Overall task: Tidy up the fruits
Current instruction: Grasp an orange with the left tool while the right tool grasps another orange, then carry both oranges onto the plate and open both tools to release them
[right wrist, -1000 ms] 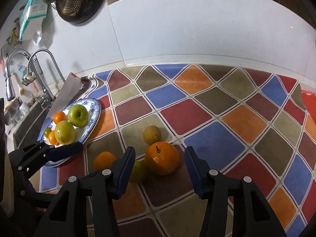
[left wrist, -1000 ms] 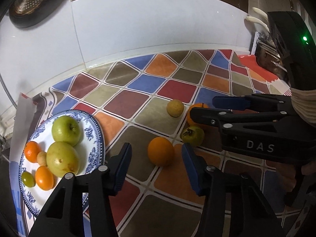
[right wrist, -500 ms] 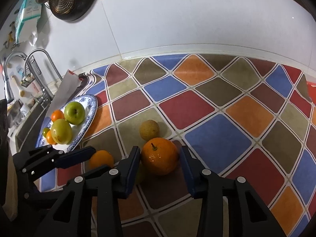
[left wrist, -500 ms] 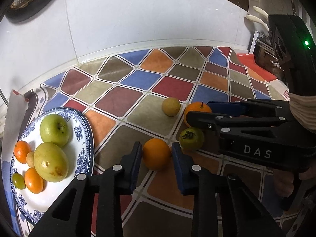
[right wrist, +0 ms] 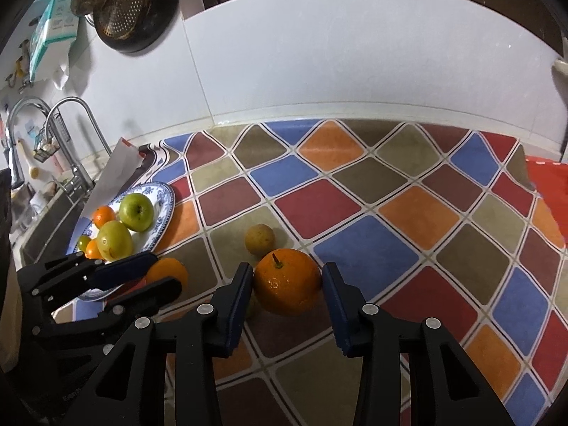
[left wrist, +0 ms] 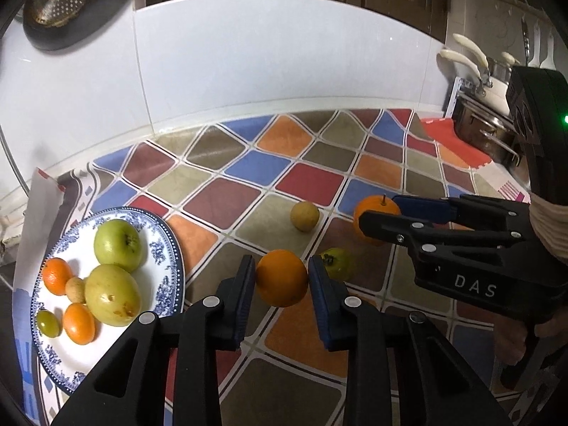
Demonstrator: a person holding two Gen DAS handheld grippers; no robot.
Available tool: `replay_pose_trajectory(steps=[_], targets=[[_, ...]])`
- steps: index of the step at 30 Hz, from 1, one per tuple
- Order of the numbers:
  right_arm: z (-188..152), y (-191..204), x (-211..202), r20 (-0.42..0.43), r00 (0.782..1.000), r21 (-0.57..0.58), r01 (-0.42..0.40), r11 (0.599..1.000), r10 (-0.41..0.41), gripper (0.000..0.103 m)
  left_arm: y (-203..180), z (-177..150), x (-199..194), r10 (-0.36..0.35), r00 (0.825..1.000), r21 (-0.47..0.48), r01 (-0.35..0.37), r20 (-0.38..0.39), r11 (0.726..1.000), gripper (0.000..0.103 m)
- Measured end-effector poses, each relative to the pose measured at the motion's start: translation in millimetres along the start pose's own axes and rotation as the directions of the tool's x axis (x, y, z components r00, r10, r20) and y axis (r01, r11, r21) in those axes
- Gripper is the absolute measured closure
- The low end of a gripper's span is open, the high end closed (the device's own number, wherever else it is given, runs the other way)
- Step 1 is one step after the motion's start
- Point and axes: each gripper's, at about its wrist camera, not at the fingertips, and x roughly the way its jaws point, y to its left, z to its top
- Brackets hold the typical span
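Grasp step: your left tongs (left wrist: 281, 280) are clamped on the smaller orange (left wrist: 281, 277), right tongs (right wrist: 287, 284) on the stemmed orange (right wrist: 287, 281), both right of the blue-patterned plate (left wrist: 170, 248); next, lift and carry them plateward.

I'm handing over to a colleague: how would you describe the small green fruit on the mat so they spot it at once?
Start at the blue-patterned plate on the left of the checked mat, then go right to the loose fruit. The green fruit lies just right of the orange clamped in the left gripper. It is the only green fruit off the plate, with a dark calyx on top.
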Motion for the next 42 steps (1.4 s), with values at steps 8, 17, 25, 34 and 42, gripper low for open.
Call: replay_pose_trajectory(steps=[8,17,25,34,42], targets=[[1.5,13.1,-24.4,0.043,0.999,-0.020,-0.003,1.000,0.004,0.062,2.8,-1.5,-25.2,0.006,0.999,-0.021,-0.005,0.044,1.000,0.072],[3.3,35.8,-55.0,0.097,0.995,-0.042,-0.019,0.999,0.023,0.062,6.1,-5.7,-61.2,0.018,0.995,-0.040,-0.015,0.096,0.999,0.072],[2.9,63.6,-76.2,0.138,0.989,-0.072,-0.042,0.996,0.052,0.062,18.4,-13.9,-97.3,0.046,0.989,-0.063,-0.037,0.141,0.997,0.072],[-2.2,103.2,-81.2,0.149,0.985,-0.107,-0.071,0.992,0.086,0.062,46.0,-29.5,-126.3,0.086,0.984,-0.085,-0.073,0.156,0.994,0.072],[-2.4,139.9,-80.6,0.157,0.981,-0.124,-0.093,0.988,0.112,0.062,76.6,-39.7,-144.5,0.106,0.979,-0.090,-0.092,0.172,0.992,0.072]])
